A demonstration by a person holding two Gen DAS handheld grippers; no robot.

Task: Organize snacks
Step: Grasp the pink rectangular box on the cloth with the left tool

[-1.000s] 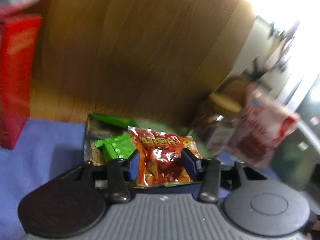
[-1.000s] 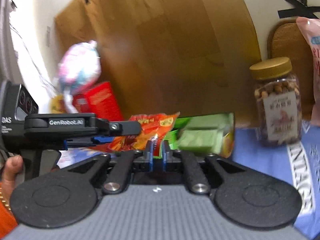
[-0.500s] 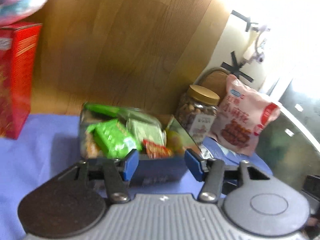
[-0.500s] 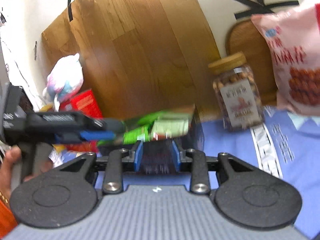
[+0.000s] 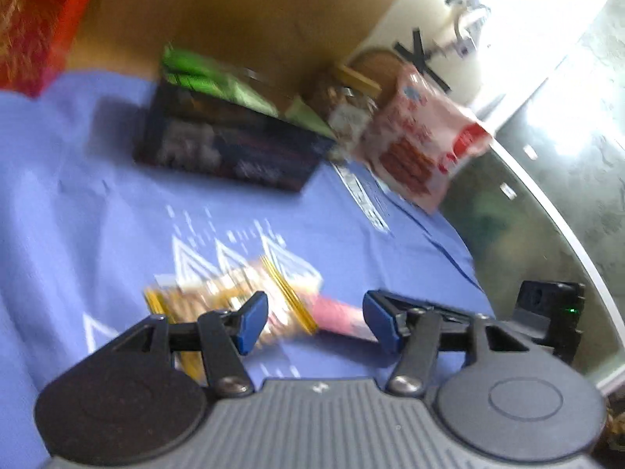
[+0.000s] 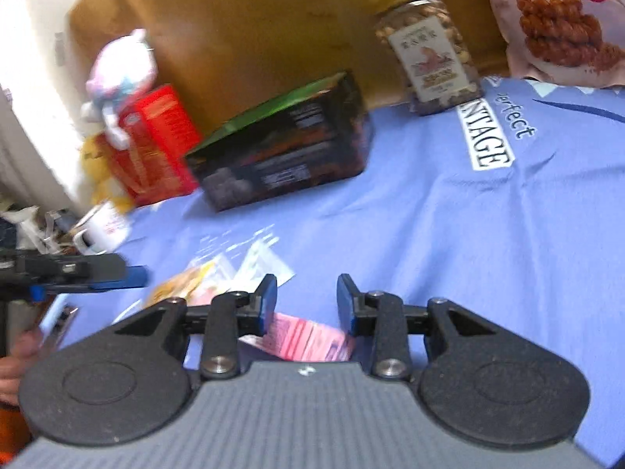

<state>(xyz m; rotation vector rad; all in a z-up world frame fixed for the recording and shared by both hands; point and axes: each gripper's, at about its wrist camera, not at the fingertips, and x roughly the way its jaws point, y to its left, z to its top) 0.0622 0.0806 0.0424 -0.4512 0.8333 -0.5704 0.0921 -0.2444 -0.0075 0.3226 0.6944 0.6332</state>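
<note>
Both claws, left [image 5: 315,322] and right [image 6: 306,305], hung released over packets [image 5: 234,297] near the box [image 6: 281,148].

Both wrist cameras look forward and down along their fingers, low over the blue cloth [image 5: 97,179]; both see the dark box [image 5: 230,148] [image 6: 281,152] and jar [image 6: 425,43].

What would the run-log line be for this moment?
left tongs: open, empty | right tongs: open, empty | pink flat snack packet: on blue printed cloth, below right tongs
</note>
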